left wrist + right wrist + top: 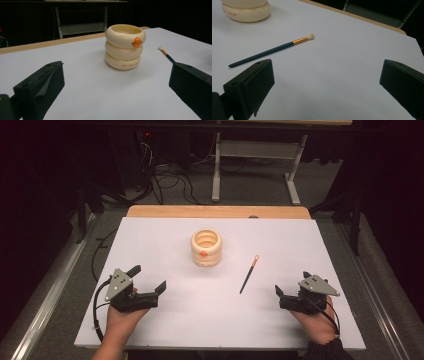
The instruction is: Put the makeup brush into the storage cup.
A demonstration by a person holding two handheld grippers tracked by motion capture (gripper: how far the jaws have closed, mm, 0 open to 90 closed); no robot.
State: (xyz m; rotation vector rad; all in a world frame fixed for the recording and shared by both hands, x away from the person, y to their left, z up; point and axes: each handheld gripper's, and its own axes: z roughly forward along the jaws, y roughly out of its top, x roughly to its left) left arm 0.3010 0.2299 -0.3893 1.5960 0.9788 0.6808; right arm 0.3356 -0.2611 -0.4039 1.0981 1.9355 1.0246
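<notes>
We see a cream cup (pixel 205 248) of three stacked glossy rings with an orange beak, upright mid-sheet (pixel 150 235) on matte white. The brush (pixel 248 274), a slim dark handle with gold ferrule and pale tuft, lies flat to the cup's right, apart from it. Left gripper (pixel 148 279) and right gripper (pixel 291 284) rest nearer us than the cup, jaws wide, holding nothing.

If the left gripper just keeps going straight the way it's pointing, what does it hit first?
Probably the cream ringed holder, which stands ahead between the open jaws of the left gripper; the brush lies off to its right.
</notes>
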